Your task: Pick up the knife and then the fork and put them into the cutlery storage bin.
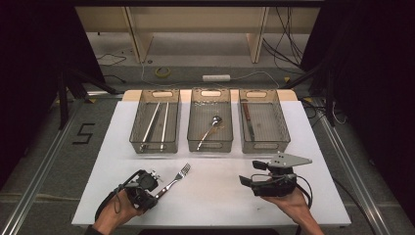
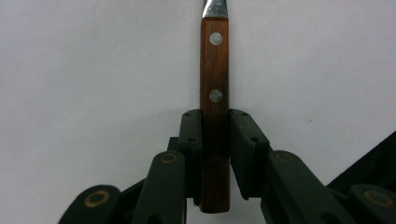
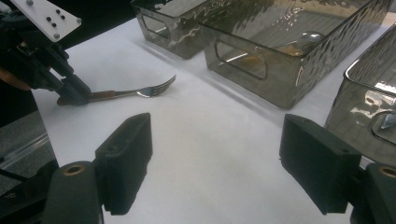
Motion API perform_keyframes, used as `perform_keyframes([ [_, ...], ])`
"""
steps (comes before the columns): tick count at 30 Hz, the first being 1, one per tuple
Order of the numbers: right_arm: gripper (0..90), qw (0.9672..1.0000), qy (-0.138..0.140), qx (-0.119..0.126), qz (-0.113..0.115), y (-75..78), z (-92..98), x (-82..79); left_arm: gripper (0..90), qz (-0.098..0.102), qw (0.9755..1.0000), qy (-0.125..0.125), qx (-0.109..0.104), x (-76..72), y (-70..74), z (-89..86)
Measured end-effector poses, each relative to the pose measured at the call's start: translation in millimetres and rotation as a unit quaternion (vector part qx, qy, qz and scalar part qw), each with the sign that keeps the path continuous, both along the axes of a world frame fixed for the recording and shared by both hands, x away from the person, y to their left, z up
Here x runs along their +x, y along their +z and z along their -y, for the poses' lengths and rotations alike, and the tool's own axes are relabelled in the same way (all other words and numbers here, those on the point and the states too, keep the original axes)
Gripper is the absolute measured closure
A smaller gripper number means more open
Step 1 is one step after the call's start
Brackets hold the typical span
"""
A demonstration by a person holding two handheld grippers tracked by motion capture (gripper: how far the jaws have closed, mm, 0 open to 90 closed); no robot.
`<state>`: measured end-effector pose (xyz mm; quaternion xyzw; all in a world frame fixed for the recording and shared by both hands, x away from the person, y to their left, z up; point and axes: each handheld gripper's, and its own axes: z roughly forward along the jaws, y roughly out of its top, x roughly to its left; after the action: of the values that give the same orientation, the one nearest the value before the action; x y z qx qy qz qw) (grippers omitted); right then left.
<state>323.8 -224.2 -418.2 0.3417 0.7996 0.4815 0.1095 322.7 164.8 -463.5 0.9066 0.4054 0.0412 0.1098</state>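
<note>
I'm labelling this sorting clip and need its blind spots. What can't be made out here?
- Fork: in the left gripper view the top edge cuts off its tines.
- Fork handle end: in the right gripper view the left gripper covers it.
- Knife in the right bin: too small and dim in the high view to read its blade.

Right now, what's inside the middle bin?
The middle bin holds one spoon, lying diagonally with its bowl toward the far end. The rest of its floor looks bare in the high view. The right gripper view shows the bowl through the rippled wall; the near floor is obscured there.
</note>
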Motion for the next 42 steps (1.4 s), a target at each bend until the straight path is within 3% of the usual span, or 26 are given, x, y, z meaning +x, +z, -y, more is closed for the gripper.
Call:
perform_keyframes([
  [12, 26.6, 1.0000, 0.005, 0.000, 0.000, -0.5, -1.3, -0.2, 75.4, 0.002, 0.9998, -0.020, -0.007, 0.4, 1.1, -1.8],
  [24, 26.6, 0.9998, 0.019, 0.000, 0.002, -0.4, -5.1, -2.1, 75.4, 0.010, 0.9989, -0.033, -0.032, 0.0, 15.2, 0.7],
  [34, 26.6, 0.9975, 0.068, -0.015, 0.015, -1.9, -23.4, -10.2, 75.4, 0.006, 0.9961, -0.075, -0.046, 1.2, 24.0, 25.6],
  [42, 27.0, 0.9927, 0.105, -0.045, 0.040, -3.4, -41.5, -21.3, 75.4, 0.003, 0.9924, -0.111, -0.053, 10.0, 34.5, 49.8],
])
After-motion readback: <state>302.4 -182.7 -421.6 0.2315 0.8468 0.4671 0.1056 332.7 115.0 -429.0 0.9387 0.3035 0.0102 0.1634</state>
